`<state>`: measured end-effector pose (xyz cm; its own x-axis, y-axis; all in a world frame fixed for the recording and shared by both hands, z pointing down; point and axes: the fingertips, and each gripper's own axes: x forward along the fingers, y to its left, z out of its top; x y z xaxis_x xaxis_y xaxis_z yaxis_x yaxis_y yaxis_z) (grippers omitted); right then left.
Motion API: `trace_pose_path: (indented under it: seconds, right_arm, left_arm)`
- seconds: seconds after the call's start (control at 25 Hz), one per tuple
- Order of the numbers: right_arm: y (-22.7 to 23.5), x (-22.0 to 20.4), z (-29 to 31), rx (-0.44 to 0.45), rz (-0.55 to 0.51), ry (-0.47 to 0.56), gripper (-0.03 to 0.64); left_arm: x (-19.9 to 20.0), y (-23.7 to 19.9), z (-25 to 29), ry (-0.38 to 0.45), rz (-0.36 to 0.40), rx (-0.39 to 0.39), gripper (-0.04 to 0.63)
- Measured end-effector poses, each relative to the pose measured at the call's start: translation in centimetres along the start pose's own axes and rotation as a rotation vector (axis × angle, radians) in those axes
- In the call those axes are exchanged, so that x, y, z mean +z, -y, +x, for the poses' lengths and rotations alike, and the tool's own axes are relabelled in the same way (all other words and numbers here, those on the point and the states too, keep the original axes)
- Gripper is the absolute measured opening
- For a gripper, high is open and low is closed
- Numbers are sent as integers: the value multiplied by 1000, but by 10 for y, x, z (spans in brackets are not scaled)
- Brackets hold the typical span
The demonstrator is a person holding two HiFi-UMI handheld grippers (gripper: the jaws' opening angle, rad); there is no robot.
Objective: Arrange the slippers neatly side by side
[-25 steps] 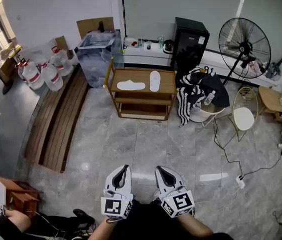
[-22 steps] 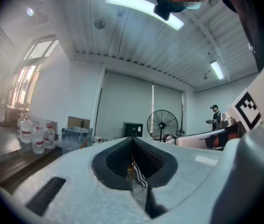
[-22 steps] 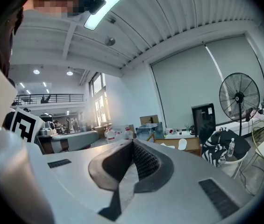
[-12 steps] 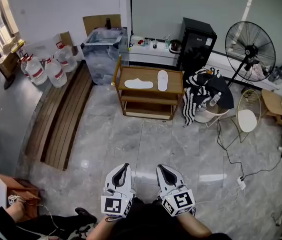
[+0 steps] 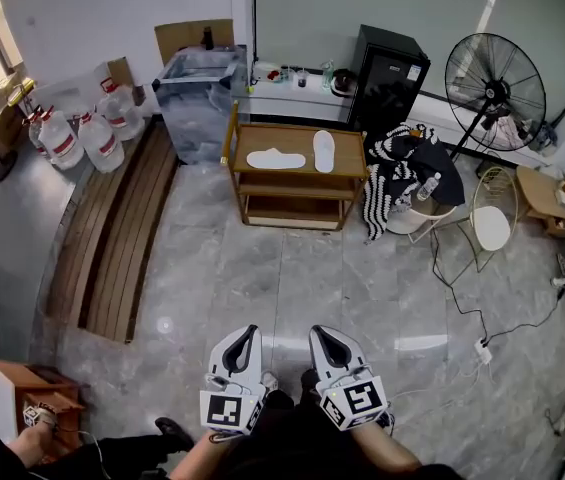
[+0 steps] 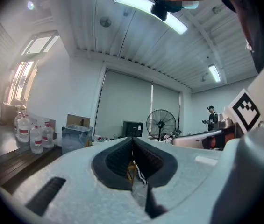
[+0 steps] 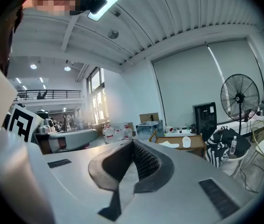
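Both grippers are held low and side by side, pointing out over the floor (image 5: 292,268). The left gripper (image 5: 247,334) has its jaws pressed together at the tips, with nothing between them. The right gripper (image 5: 320,334) is the same: tips meeting, empty.

The two slippers lie well ahead of the jaws, on top of a wooden rack (image 5: 347,168) that stands across the floor from both grippers. The left slipper (image 5: 275,158) lies crosswise to the jaws' line and the right slipper (image 5: 324,151) along it. The pair therefore sits at a right angle — near each other but not touching. Both grippers are well apart from them.

In the right gripper view the rack shows beyond the jaw tips and to their right, with the slippers pale on its top. Right of the rack, off the jaws' line, hangs a striped cloth (image 5: 392,183), with a fan (image 5: 494,78) beyond it. Far off to the left of the jaws' line stand water jugs (image 5: 62,140).
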<state>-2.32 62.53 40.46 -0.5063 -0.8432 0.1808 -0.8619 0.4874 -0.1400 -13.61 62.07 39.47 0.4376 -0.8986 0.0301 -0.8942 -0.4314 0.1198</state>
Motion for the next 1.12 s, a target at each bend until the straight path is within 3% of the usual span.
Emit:
trace_pose_path:
  seconds: [0.28, 0.52, 0.92, 1.12]
  right_arm:
    - [16, 1, 30, 17, -9, -14, 10]
    - [45, 10, 79, 55, -7, -12, 9]
    - [131, 45, 164, 102, -3, -16, 11]
    - [179, 59, 204, 128, -12, -32, 11]
  left_arm:
    - [-4, -5, 30, -6, 2, -12, 18]
    - [-8, -23, 75, -23, -18, 27, 18]
    - [3, -45, 194, -53, 6, 67, 18]
    - [10, -52, 252, -40, -26, 105, 18]
